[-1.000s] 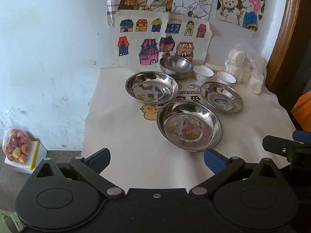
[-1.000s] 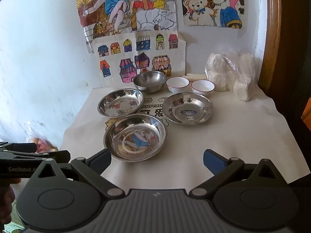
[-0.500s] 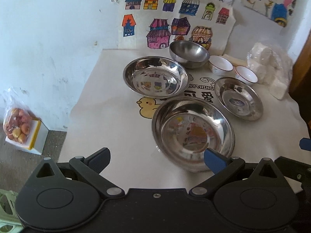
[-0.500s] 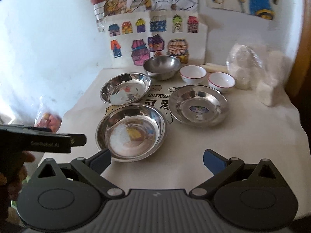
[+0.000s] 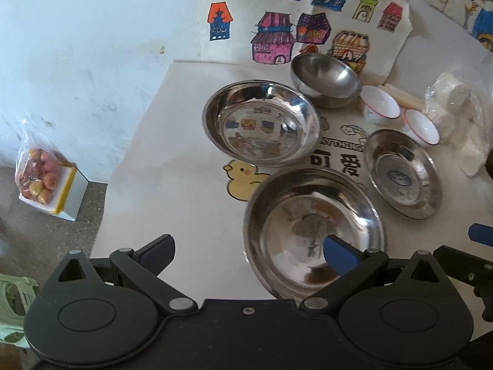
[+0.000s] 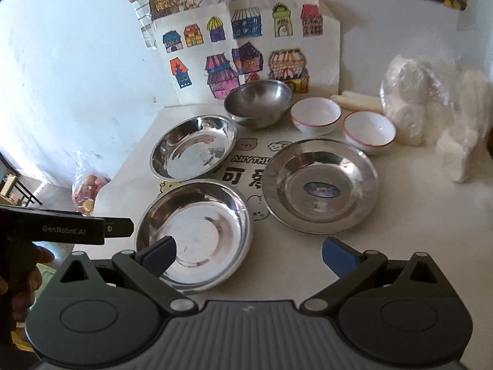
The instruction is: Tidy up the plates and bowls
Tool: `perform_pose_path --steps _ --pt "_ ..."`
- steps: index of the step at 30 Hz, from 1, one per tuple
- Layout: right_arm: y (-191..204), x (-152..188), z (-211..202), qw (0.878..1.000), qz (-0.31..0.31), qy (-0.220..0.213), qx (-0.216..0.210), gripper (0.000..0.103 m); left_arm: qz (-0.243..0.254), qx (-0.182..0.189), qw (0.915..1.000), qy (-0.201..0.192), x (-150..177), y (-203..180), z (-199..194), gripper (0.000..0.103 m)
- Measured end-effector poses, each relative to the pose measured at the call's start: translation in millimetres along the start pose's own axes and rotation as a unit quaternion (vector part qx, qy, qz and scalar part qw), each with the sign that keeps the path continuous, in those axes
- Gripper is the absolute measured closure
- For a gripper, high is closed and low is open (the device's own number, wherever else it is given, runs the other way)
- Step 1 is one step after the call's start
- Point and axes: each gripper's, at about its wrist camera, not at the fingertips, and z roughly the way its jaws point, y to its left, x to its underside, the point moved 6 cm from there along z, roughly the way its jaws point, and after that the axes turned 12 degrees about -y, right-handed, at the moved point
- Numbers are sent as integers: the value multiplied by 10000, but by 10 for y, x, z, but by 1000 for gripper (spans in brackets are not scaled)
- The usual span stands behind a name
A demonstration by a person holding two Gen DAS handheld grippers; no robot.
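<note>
Your left gripper [image 5: 248, 248] hangs with its jaws spread wide and nothing between them, its right fingertip [image 5: 339, 254] above the near rim of the nearest steel dish [image 5: 311, 231]. Your right gripper [image 6: 248, 251] is likewise spread and empty, its left fingertip [image 6: 160, 252] over that same dish [image 6: 192, 231].

The table [image 5: 172, 191] has bare cloth on its left and near side; its left edge drops to the floor, where a bag of fruit [image 5: 38, 174] sits on a box.

Four steel pieces lie close together, none stacked: the nearest dish, a second shallow dish [image 5: 262, 123] behind it, a flat-rimmed plate [image 5: 402, 174] to the right, and a deep bowl [image 5: 325, 80] by the wall. Two white bowls with red rims [image 6: 315, 115] [image 6: 369, 131] stand side by side right of the deep bowl, with plastic-wrapped white goods [image 6: 431, 114] beyond them.

Only the right wrist view shows your left hand [image 6: 18, 280] on the left gripper's handle; only the left view shows the yellow duck [image 5: 243, 182] printed on the cloth.
</note>
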Motion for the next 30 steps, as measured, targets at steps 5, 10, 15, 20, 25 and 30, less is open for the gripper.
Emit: perform_pose_path --steps 5,10,15,20,25,30 --pt "44 -74 251 9997 224 54 95 0 186 104 9995 244 -156 176 266 1" --pt "215 -267 553 9990 366 28 243 0 259 267 9989 283 -400 375 544 1" --pt "332 -432 844 9976 478 -30 492 0 499 443 9975 220 -670 520 840 1" --pt "424 -575 1136 9972 496 5 557 0 850 522 9949 157 -890 600 1144 1" --pt "512 -710 1453 9980 405 135 457 1 830 544 9950 131 -1064 663 1443 1" --pt "499 -781 1771 9974 450 288 479 12 671 623 9955 261 -1129 671 1653 5"
